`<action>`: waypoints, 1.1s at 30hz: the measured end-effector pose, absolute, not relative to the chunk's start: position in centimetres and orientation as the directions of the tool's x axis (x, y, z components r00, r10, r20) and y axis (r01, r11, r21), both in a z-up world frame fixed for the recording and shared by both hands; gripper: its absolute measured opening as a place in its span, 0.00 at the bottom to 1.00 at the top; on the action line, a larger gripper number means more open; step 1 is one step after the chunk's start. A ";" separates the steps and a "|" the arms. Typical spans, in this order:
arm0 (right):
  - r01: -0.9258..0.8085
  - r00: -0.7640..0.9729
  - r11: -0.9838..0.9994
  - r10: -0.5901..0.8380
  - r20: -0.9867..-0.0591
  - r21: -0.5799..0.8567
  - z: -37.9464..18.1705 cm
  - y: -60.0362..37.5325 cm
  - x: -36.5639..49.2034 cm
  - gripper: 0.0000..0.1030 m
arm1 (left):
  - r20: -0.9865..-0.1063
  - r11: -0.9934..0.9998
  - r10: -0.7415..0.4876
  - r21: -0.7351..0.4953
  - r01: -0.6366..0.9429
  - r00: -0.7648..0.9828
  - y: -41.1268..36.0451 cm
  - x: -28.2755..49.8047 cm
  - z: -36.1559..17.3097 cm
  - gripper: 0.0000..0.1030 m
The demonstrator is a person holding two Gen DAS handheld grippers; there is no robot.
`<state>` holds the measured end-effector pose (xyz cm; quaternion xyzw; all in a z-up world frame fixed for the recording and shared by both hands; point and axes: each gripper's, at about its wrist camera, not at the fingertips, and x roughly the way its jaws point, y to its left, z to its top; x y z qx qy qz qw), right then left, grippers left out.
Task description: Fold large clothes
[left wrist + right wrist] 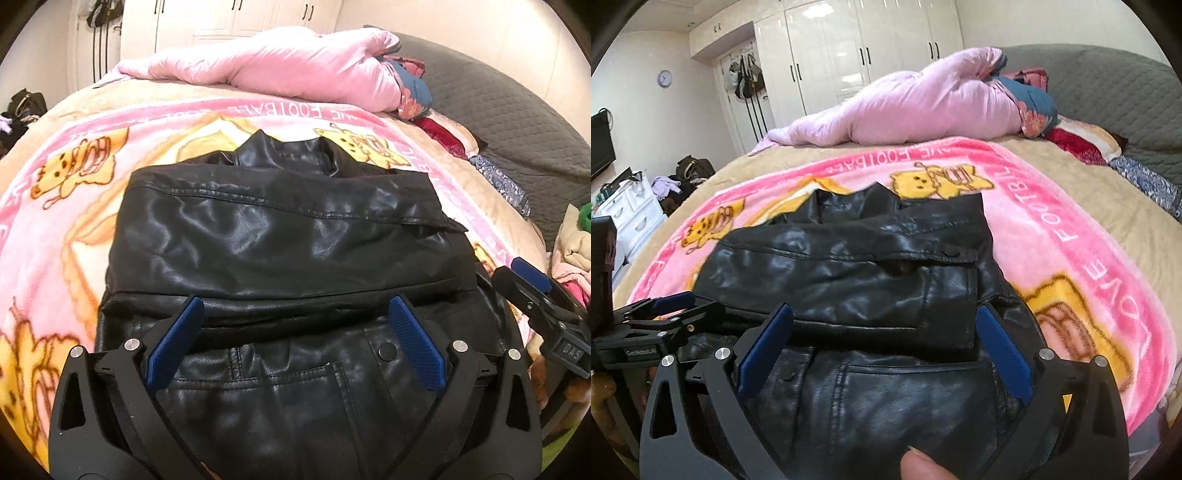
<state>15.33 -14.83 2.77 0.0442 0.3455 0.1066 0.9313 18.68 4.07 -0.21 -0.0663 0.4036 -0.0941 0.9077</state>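
Black leather jacket (288,240) lies partly folded at the centre of the pink cartoon blanket (74,206), collar toward 12 o'clock, both sleeves laid across the body. The left gripper (291,332) hovers above the lower hem with jaws spread wide and nothing between the pads. The right gripper (882,339) is likewise released, jaws at full spread, clear of the leather; a fingertip (923,465) shows at 6 o'clock in its view. Judged step: sleeve fold complete, both tools free above the garment. The next move likely calls for gripping the hem at its two corners, toward 6 o'clock, and carrying it up over the sleeves toward the collar. Stiff, glossy leather may slip or spring back, so firm closure is advised.
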 end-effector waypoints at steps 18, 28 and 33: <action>-0.222 0.788 0.967 0.255 -0.560 0.127 7.4 -13.7 10.6 0.96 | -0.639 0.975 -0.214 -0.189 0.119 0.739 5.9 13.6 4.7 0.91; -0.242 0.807 0.964 0.262 -0.530 0.109 9.3 -13.6 7.5 0.96 | -0.606 0.974 -0.220 -0.179 0.139 0.764 6.5 10.3 6.6 0.91; -0.261 0.797 0.958 0.284 -0.533 0.121 9.5 -13.9 6.2 0.96 | -0.603 0.976 -0.209 -0.175 0.128 0.770 7.4 8.8 6.8 0.91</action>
